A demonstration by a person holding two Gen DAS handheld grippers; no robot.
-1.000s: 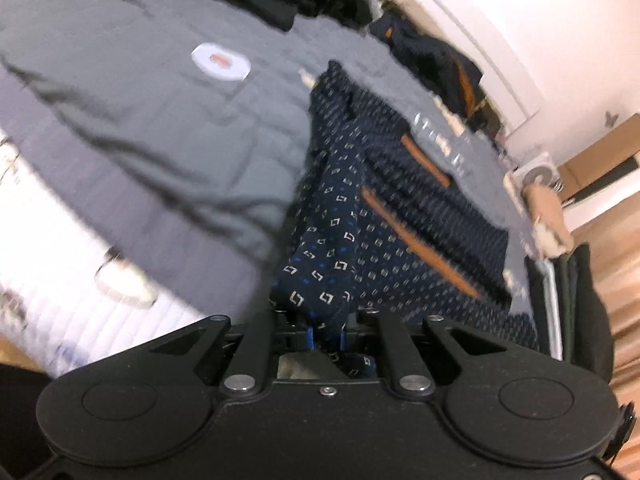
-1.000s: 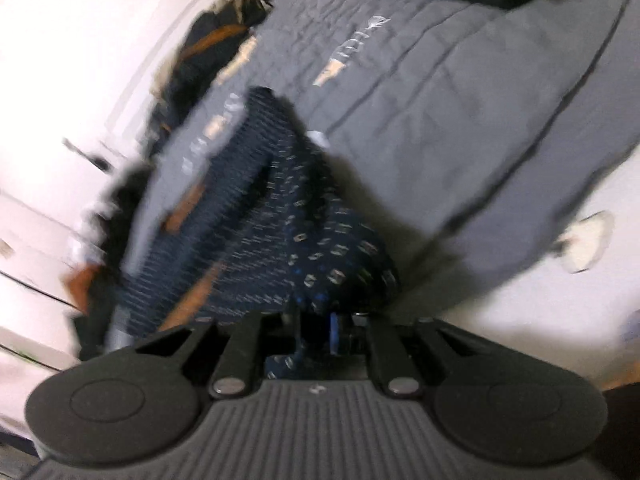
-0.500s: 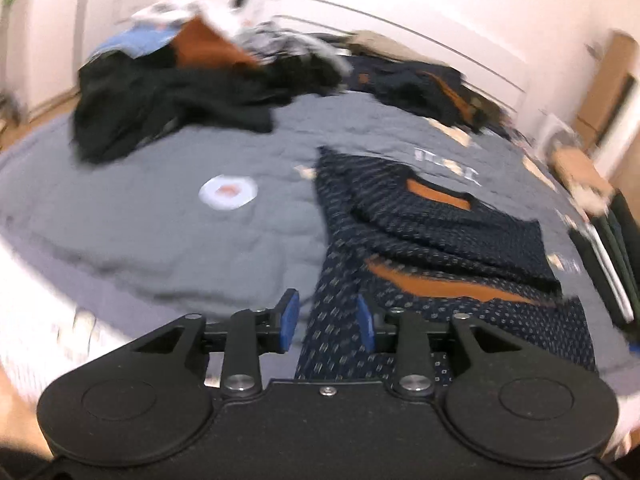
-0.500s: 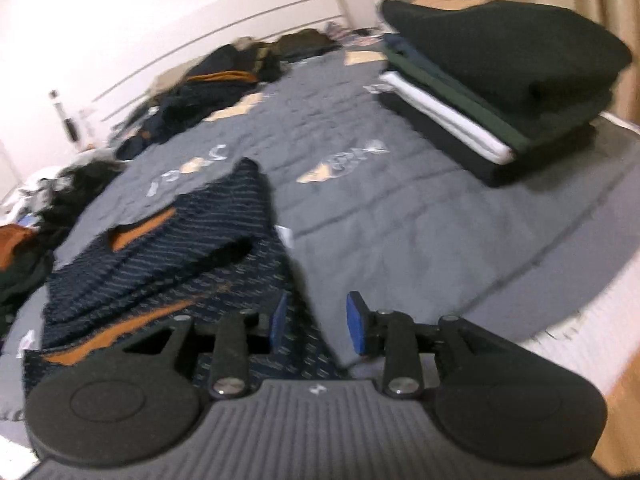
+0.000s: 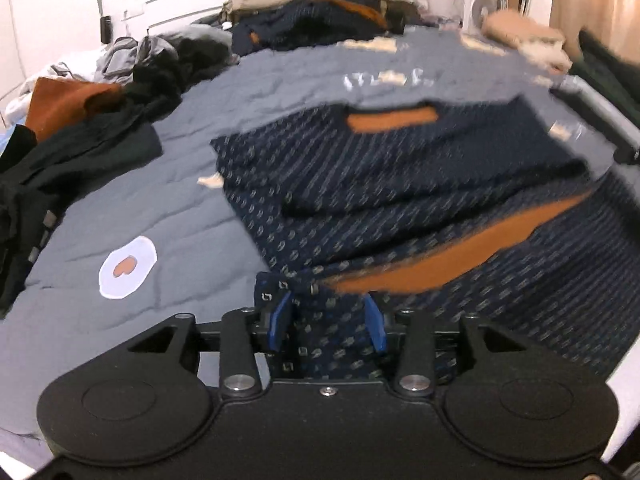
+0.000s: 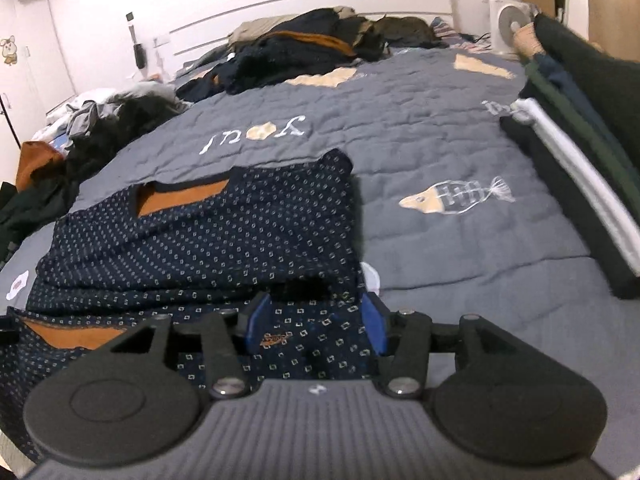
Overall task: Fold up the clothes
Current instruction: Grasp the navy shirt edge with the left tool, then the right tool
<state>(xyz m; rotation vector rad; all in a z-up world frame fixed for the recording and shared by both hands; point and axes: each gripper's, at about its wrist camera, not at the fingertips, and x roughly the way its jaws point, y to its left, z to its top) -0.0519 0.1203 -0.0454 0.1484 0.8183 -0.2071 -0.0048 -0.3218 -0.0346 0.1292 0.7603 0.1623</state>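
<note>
The navy patterned sweater [image 5: 400, 184] lies half-folded on the grey quilted bed [image 5: 160, 208], its orange lining showing at the collar and along the turned-up hem. In the left wrist view, the left claw [image 5: 327, 322] is opening, its blue pads standing clear on either side of the near corner of the fabric — released, though cloth still sits between them. If that corner snags on a pad as the hand pulls away, the fold could drag open or skew. In the right wrist view, the sweater [image 6: 208, 232] lies near the middle of the bed, well apart from the folded stack [image 6: 580, 168] at the right edge. The right claw [image 6: 314, 320] is likewise opening over the other near corner, not gripping it. The risk here is the same — and the upper layer, bunched with a dark gap beneath, may slump unevenly once let go.
</note>
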